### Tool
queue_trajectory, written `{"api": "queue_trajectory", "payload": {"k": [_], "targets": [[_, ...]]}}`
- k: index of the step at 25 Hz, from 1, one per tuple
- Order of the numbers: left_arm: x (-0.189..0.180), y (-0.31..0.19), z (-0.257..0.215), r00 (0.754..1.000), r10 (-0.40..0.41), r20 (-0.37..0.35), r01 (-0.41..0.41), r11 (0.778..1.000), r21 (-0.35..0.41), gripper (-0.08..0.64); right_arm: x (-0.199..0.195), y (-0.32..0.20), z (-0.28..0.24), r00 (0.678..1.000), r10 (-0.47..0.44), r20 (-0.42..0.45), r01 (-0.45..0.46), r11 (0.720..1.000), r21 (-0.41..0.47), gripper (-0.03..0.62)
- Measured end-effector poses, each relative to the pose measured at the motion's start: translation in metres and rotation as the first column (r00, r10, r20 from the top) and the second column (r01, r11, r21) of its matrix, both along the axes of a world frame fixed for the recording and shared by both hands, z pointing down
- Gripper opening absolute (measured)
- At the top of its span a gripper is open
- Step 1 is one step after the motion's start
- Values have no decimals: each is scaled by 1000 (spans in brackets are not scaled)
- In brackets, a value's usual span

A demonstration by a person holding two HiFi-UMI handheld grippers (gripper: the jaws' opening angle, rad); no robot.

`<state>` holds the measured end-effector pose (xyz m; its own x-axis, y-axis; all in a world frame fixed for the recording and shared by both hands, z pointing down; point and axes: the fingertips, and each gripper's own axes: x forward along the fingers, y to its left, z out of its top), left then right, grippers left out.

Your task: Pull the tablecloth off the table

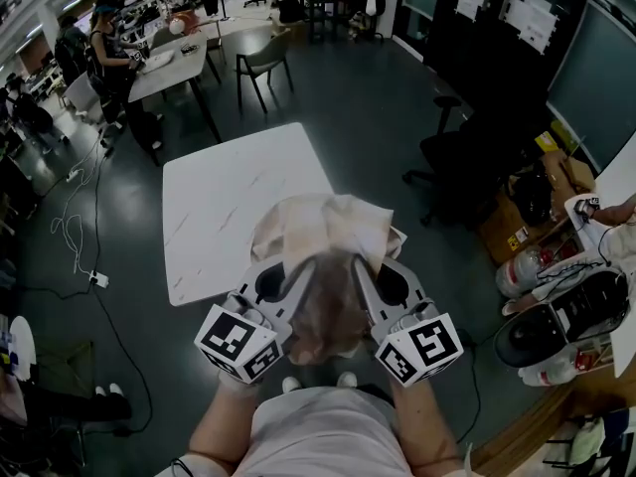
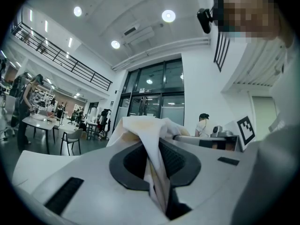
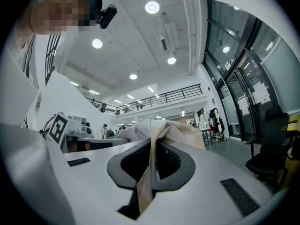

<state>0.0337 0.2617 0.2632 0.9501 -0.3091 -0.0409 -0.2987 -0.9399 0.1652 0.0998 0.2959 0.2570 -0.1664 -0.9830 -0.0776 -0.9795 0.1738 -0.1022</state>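
The tablecloth [image 1: 323,232] is a cream, brown-stained bundle hanging in the air between both grippers, off the white table [image 1: 224,207], whose top is bare. My left gripper [image 1: 281,271] is shut on the cloth's left side. In the left gripper view a fold of the cloth [image 2: 140,128] is pinched between the dark pads [image 2: 176,162] of the left gripper [image 2: 154,149]. My right gripper [image 1: 373,266] is shut on the cloth's right side. The right gripper view shows the cloth [image 3: 173,130] clamped in the right gripper [image 3: 153,149]. Both grippers are held close together, in front of the person's chest.
The table's near edge [image 1: 199,296] lies just beyond the left gripper. Black office chairs [image 1: 467,157] and boxes and bags [image 1: 542,227] stand to the right. Another table [image 1: 169,63], with a person at it, and a chair [image 1: 263,63] are at the back. Cables [image 1: 79,232] lie on the floor at left.
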Motion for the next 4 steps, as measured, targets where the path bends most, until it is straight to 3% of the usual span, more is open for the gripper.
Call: {"api": "queue_trajectory", "payload": {"k": [4], "targets": [[1,3,2,1000,0,3,0,1000,0,48,1,2,2,1000,-1,11,1,1000,-3,37]]}}
